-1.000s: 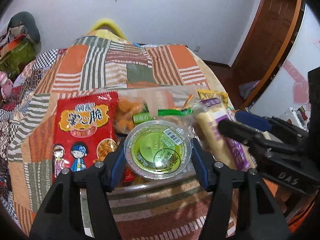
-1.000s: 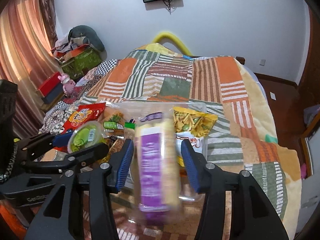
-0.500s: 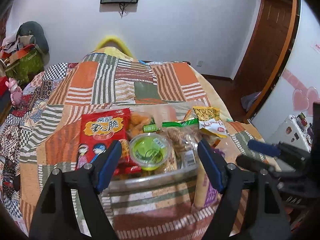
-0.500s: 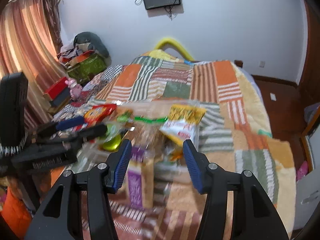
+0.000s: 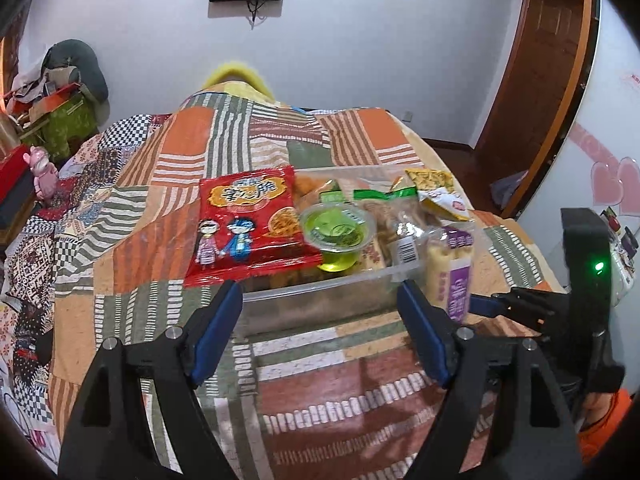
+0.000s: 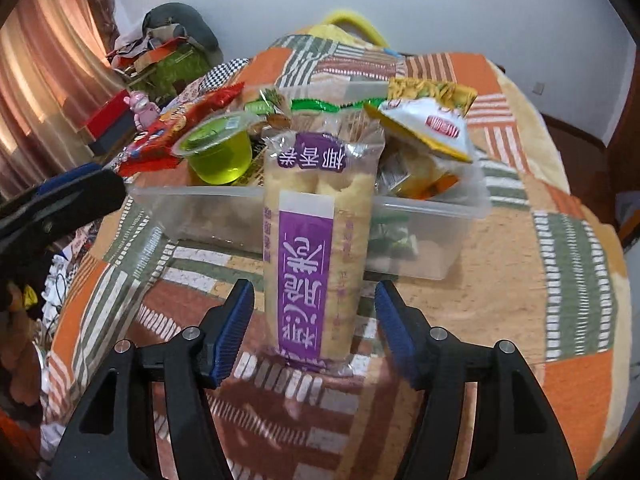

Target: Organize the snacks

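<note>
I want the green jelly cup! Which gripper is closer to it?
Left. The left gripper sits open just in front of the jelly cup, outside the clear bin. The right gripper is off to the side, jaws closing around the purple snack pack.

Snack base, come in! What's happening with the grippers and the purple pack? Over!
Left gripper opening, empty. Right gripper open astride purple pack, fingers not pressing. Pack upright outside bin, by its front wall. Nothing in the way.

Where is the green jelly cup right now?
The green jelly cup sits in the clear tub on the bed, between the red snack bag and the purple-label pack.
</note>
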